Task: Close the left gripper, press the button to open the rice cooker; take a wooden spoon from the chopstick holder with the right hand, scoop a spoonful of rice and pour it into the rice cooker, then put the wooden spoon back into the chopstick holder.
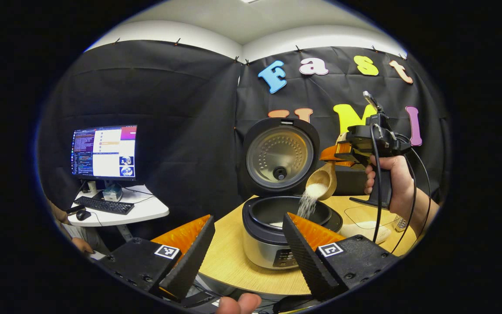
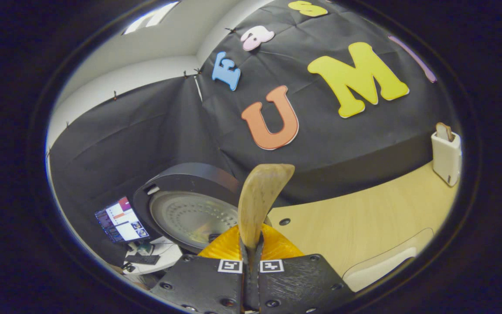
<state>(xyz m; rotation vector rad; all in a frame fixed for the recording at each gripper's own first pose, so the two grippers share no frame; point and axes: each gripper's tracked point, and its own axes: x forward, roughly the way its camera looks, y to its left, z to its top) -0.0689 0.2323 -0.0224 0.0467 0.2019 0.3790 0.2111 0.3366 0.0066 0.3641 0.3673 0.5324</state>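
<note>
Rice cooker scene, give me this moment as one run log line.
stage: pouring | rice cooker: lid up | right gripper: shut on wooden spoon, tipped, rice falling into pot | left gripper: open, nothing held

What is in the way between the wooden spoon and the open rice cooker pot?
Nothing visible. The tilted wooden spoon, held by the right gripper, hangs over the dark round rice cooker pot. White rice falls straight in. The round lid stands open behind.
</note>
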